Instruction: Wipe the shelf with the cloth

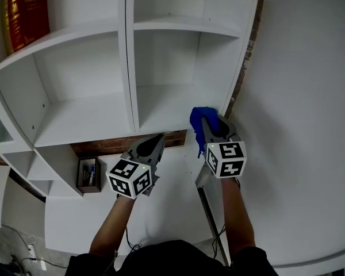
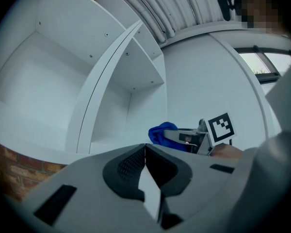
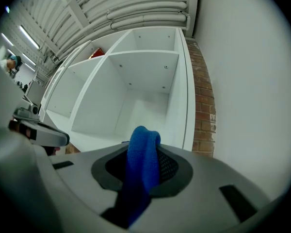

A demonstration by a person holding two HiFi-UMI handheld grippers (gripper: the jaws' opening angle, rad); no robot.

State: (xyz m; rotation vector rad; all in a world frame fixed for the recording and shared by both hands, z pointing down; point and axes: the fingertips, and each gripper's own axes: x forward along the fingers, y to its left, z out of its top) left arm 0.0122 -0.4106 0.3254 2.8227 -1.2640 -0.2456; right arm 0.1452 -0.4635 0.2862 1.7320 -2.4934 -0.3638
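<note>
At the front edge of the white shelf's [image 1: 129,68] lower right compartment, the right gripper [image 1: 213,124] is clamped on the blue cloth [image 1: 200,119]. The cloth bulges past the jaw tips toward the shelf, its long axis running back along the gripper. An upper left compartment holds a red book [image 1: 26,13]. Below the shelf, a small dark box [image 1: 89,175] holds what look like pens. The left gripper [image 1: 158,138] has its jaws together on nothing.

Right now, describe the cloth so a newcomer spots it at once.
Start at the white shelf unit; go to its lower right compartment, front edge. There the right gripper is shut on the cloth: bright blue and crumpled, against plain white boards.
</note>
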